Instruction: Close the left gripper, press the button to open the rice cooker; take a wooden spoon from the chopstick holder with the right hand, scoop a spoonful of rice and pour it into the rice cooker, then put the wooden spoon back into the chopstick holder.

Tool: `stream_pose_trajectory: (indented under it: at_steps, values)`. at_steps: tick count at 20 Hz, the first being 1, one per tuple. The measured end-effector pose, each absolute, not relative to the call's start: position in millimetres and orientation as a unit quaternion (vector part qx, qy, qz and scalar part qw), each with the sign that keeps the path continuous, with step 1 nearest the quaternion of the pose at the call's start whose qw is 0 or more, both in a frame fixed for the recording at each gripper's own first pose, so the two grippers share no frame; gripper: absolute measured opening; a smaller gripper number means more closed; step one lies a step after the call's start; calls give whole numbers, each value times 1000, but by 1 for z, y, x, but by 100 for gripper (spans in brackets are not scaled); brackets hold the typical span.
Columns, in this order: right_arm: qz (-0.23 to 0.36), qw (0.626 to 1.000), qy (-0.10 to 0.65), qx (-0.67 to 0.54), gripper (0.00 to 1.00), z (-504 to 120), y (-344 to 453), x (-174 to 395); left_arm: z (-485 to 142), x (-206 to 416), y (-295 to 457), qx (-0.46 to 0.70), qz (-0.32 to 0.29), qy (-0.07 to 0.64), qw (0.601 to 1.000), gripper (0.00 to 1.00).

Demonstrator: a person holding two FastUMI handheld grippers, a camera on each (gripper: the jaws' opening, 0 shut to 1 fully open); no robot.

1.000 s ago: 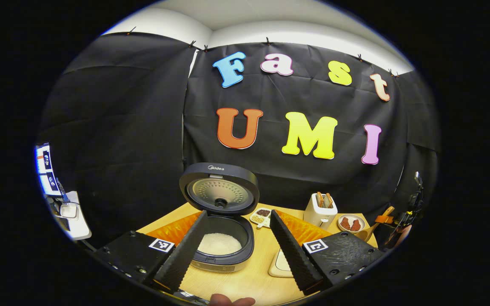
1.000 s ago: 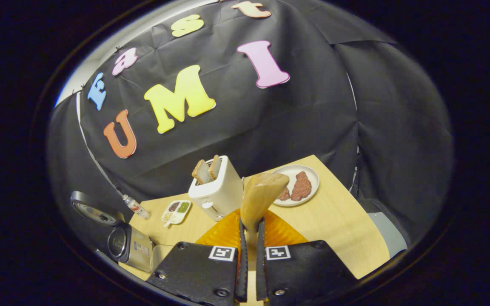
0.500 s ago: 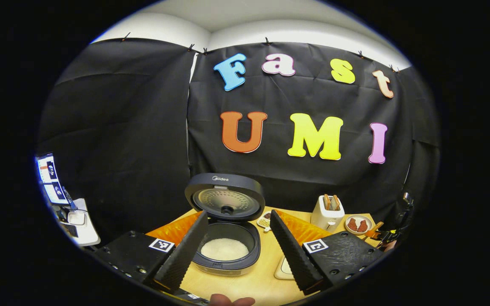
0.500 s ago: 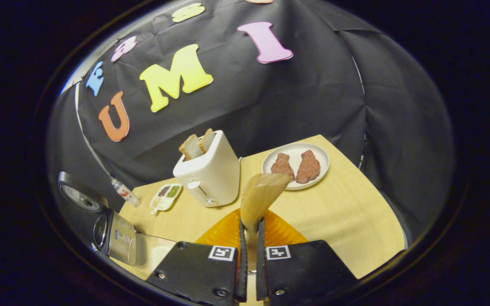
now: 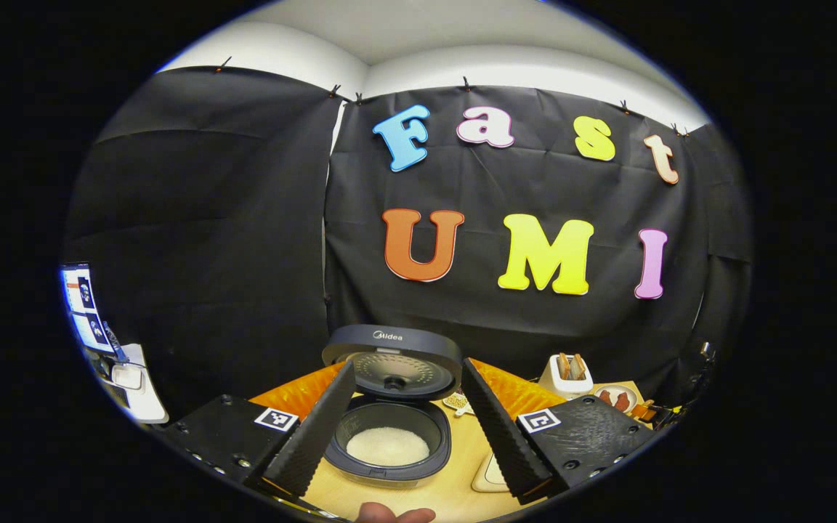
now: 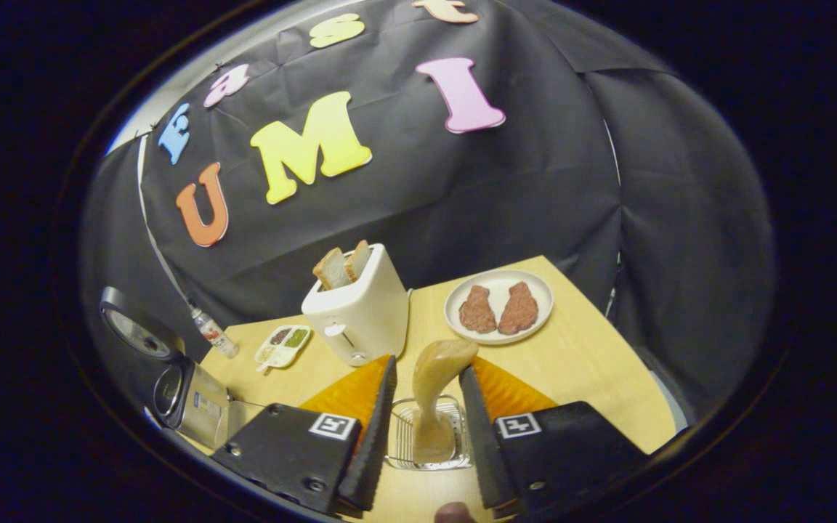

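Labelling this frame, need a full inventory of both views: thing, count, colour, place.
cooker: 1, dark, lid up, white rice inside, table's left.
spoon: 1, wooden, standing in the holder.
holder: 1, wire, near table edge.
toaster: 1, white, two bread slices in it, mid table.
plate: 1, white, two reddish meat pieces, right of toaster.
tray: 1, white, compartments of grains, left of toaster.
bottle: 1, small, behind the tray.
table: 1, light wood.
left tongs: open, framing the cooker.
right tongs: open, either side of the spoon.
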State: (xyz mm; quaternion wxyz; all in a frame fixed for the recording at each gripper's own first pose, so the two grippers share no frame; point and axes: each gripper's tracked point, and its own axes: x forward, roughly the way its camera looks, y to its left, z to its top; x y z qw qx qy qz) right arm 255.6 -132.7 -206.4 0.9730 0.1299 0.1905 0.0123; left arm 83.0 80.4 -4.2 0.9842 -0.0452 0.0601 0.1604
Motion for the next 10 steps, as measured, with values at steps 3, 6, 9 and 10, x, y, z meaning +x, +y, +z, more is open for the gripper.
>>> stream_pose_trajectory:
  at_steps: [3,6,9,10]
  values:
    - [-7,982,157,102,73,-172,-143,246,-5,97,92,-37,165,59,984,95]
    - [-22,990,125,66,91,-137,-147,231,2,109,107,-31,168,51,984,95]
    - [-22,994,99,45,100,-106,-135,212,12,129,116,-39,162,42,985,94]
    - [-17,995,93,39,100,-97,-129,206,14,135,120,-42,158,40,986,94]
